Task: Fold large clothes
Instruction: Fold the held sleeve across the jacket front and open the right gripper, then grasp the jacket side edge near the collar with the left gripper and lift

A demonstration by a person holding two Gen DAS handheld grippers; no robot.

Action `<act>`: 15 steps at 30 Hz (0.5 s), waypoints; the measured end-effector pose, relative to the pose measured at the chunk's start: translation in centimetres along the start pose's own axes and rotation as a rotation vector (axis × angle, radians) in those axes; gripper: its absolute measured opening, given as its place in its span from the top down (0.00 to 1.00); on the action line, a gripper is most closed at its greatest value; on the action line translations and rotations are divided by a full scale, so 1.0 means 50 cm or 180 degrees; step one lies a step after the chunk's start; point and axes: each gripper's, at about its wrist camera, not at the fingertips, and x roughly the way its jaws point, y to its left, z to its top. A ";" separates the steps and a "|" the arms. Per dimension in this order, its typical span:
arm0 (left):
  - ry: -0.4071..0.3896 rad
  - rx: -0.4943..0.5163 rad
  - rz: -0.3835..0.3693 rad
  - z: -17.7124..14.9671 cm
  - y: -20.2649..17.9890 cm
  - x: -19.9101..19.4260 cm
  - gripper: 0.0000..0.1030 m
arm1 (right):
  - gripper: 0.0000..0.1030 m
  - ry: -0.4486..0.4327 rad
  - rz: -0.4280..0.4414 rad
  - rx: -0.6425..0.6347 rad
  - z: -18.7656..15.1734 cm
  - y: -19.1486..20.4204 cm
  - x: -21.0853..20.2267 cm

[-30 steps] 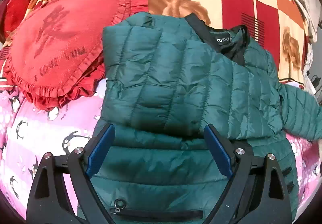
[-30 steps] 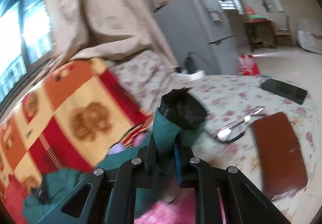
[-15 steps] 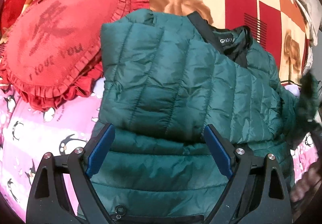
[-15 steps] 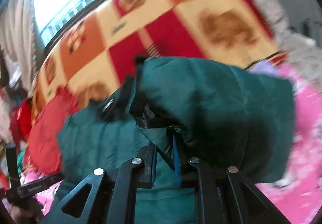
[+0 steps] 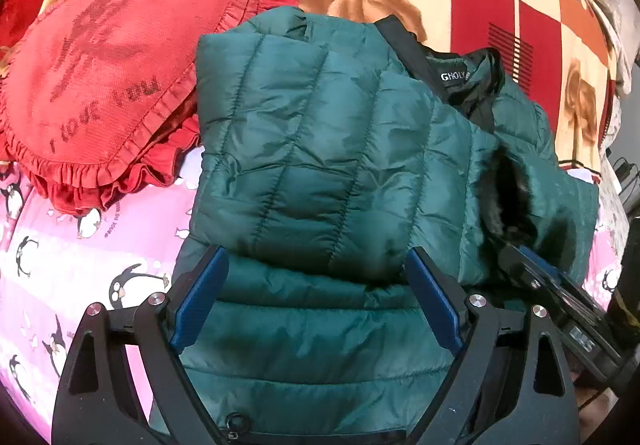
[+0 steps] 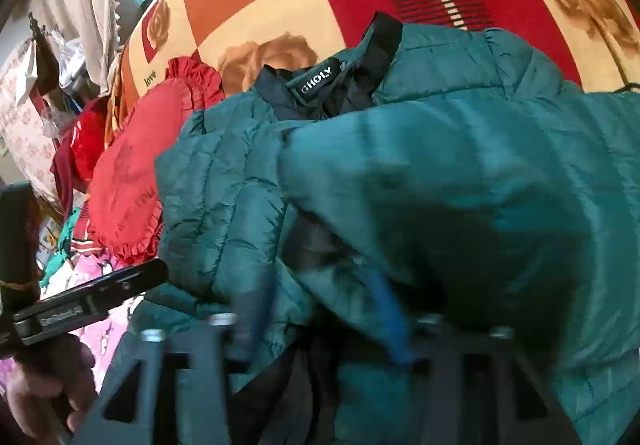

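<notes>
On the bed, green puffer jacket (image 5: 320, 173) lies half-folded. Left tool (image 5: 316, 305) hovers wide, empty; right tool (image 6: 320, 309) is opening, releasing the sleeve (image 6: 460, 205). Risk: springy padding unfolds.

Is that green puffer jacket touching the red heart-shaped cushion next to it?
Touching. In the left wrist view the green jacket's folded upper corner lies over the red heart cushion's frilly edge, with no bedding showing between them there.

Right claw (image 6: 320, 309), blurred, jaws opening over the green jacket (image 6: 460, 185); a sleeve fold lies between them. Red cushion (image 6: 128, 173) lies left.
</notes>
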 end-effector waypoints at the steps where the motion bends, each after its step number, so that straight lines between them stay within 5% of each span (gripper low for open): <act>1: -0.0002 0.0001 0.0003 -0.001 0.000 0.000 0.13 | 0.30 -0.0035 -0.0022 -0.0038 -0.002 0.003 -0.007; 8: -0.0030 0.0031 -0.0063 0.001 -0.004 -0.003 0.13 | 0.30 0.0023 -0.0199 -0.0391 -0.004 0.030 -0.068; 15: -0.0189 0.0453 -0.0586 -0.012 -0.077 -0.020 0.13 | 0.30 0.0313 -0.1293 -0.0157 -0.066 -0.043 -0.165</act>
